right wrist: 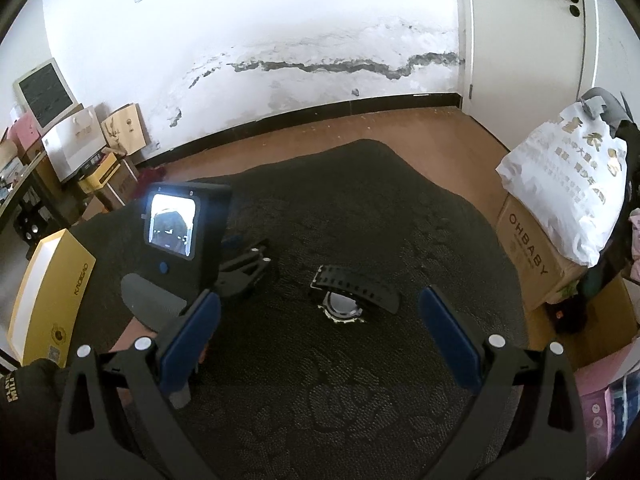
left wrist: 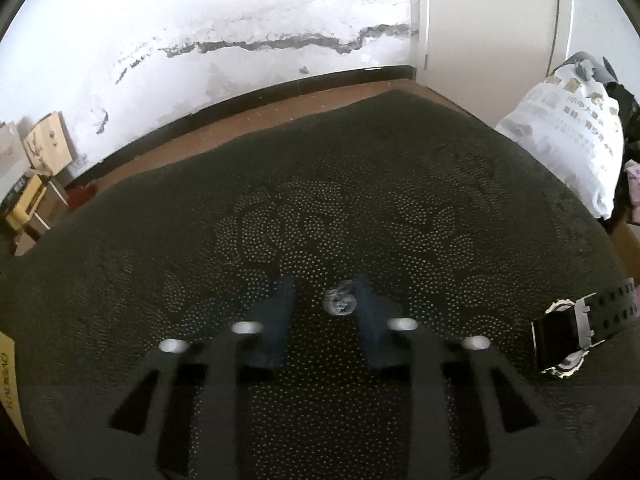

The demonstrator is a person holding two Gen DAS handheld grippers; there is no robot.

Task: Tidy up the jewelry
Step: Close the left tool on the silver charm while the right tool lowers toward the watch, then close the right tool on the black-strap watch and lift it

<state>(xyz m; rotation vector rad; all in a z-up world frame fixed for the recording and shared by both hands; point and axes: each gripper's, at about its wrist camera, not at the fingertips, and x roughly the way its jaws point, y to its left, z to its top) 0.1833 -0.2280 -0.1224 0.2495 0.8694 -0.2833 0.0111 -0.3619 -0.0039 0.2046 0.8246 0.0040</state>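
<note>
Left tool [left wrist: 325, 300] narrowed around small round silvery trinket [left wrist: 340, 303] on dark patterned rug [left wrist: 360, 184]; right tool [right wrist: 320, 320] wide above black-strapped wristwatch [right wrist: 347, 292]. Risk: trinket squirting from blurred fingertips, lost in pile.

My left wrist camera sits low and close over the dark patterned mat [left wrist: 320, 184], looking forward along its fingers toward the cracked white wall [left wrist: 224, 20] filling the upper frame. My right wrist camera rides higher and farther back, facing the same wall [right wrist: 280, 32]. Both views share the mat [right wrist: 360, 208], the watch [left wrist: 568, 332] [right wrist: 352, 292] and the white bag [left wrist: 568, 140] [right wrist: 568, 184] at right.
</note>
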